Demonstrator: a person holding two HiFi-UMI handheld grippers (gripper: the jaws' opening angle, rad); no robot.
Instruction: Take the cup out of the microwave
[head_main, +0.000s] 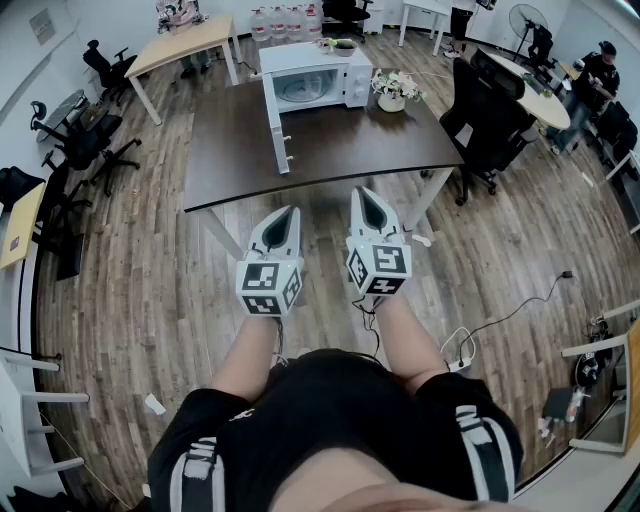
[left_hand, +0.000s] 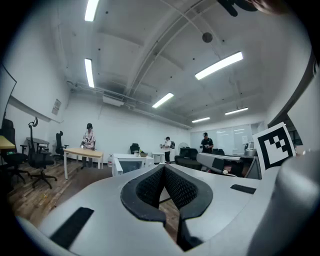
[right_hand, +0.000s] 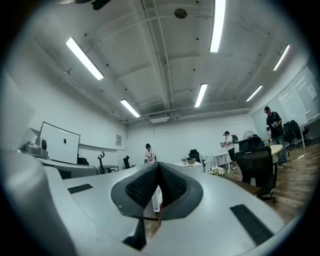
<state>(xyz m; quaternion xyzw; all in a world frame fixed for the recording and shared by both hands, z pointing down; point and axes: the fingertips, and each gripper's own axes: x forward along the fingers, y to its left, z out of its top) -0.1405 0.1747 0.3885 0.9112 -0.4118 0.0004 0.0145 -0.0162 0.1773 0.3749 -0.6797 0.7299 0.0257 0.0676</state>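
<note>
A white microwave (head_main: 312, 78) stands at the far side of the dark table (head_main: 350, 150), its door (head_main: 279, 135) swung open toward me. From here I cannot make out a cup inside it. Both grippers hang level in front of the table's near edge, well short of the microwave. My left gripper (head_main: 289, 214) is shut with nothing between its jaws. My right gripper (head_main: 366, 194) is shut and empty as well. The left gripper view shows its jaw tips (left_hand: 163, 168) meeting, with the microwave (left_hand: 128, 162) far beyond. In the right gripper view the tips (right_hand: 159, 165) also meet.
A pot of flowers (head_main: 392, 92) stands on the table right of the microwave, and a bowl (head_main: 342, 46) sits on top of it. A black office chair (head_main: 488, 110) is at the table's right. Other desks, chairs and people fill the room's edges. A cable (head_main: 520, 310) lies on the floor.
</note>
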